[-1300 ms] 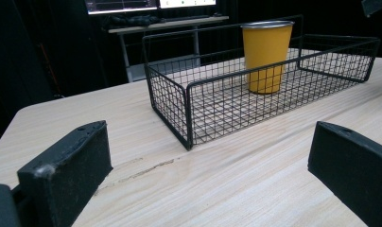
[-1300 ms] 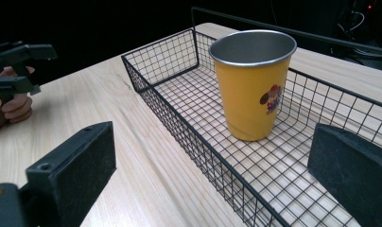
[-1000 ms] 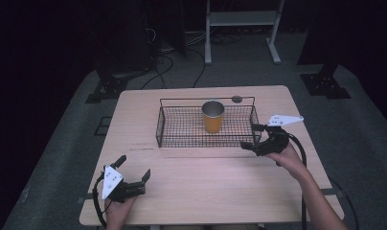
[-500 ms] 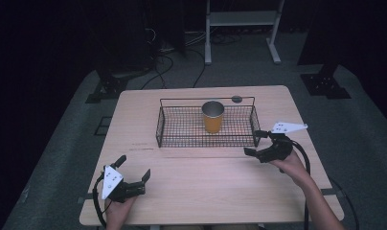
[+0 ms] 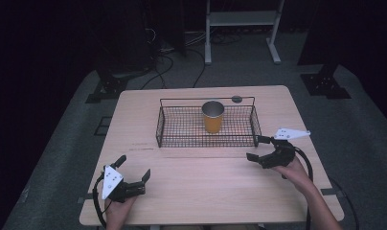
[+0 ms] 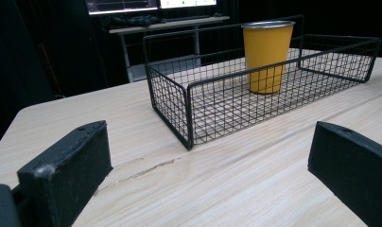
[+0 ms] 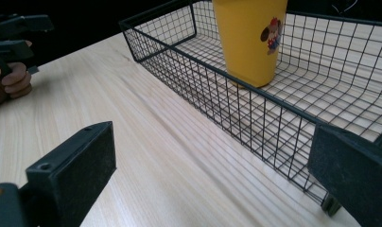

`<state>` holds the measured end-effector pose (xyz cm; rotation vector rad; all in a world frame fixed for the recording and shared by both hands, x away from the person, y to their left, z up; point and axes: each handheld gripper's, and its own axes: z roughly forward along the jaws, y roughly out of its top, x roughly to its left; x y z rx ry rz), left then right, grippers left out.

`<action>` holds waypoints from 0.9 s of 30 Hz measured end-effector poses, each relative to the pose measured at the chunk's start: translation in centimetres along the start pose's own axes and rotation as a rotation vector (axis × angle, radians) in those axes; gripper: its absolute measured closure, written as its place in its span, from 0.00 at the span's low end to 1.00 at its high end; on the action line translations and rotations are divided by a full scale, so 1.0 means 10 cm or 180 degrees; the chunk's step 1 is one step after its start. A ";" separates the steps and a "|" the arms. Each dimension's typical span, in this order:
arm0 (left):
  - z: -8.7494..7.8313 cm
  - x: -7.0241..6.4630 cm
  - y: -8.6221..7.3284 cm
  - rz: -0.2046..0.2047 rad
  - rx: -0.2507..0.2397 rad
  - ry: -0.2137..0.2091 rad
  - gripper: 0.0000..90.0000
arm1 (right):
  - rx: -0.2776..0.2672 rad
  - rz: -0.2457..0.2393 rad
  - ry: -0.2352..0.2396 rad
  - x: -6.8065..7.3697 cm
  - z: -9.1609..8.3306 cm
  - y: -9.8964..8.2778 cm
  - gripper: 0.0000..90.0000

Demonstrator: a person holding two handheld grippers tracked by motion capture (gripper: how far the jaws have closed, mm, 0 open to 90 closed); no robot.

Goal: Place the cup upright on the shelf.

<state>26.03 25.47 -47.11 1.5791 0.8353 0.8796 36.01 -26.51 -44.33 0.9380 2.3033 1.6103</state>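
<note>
Right gripper (image 5: 259, 149) low at centre right, jaws wide, empty, just off basket (image 5: 159, 129) corner. Left gripper (image 5: 133, 171) lower left, wide, empty. Cup (image 5: 213, 116) upright in basket.

Black wire basket (image 5: 182, 128): on the pale wooden table (image 5: 196, 187), ahead of both grippers. Yellow metal cup (image 5: 213, 116): upright inside basket, ahead-left of right gripper (image 5: 257, 149), well ahead-right of left gripper (image 5: 133, 168). Small dark round disc (image 5: 236, 99): on the table behind the basket.

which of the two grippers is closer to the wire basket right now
The right gripper, open just off the wire basket's near right corner. The left gripper sits open near the table's front left edge, well away.
</note>
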 end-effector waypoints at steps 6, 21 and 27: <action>0.00 0.00 0.00 -0.0001 -0.0001 0.0000 0.00 | -0.0033 0.0017 -0.0011 0.02 -0.04 -0.06 0.01; 0.01 0.00 0.00 0.0006 0.0015 0.0011 0.00 | -0.0057 0.0063 -0.0014 0.12 -0.15 -0.26 0.01; 0.01 0.00 0.00 0.0008 0.0019 0.0019 0.00 | -0.0123 0.0132 -0.0033 0.22 -0.23 -0.38 0.02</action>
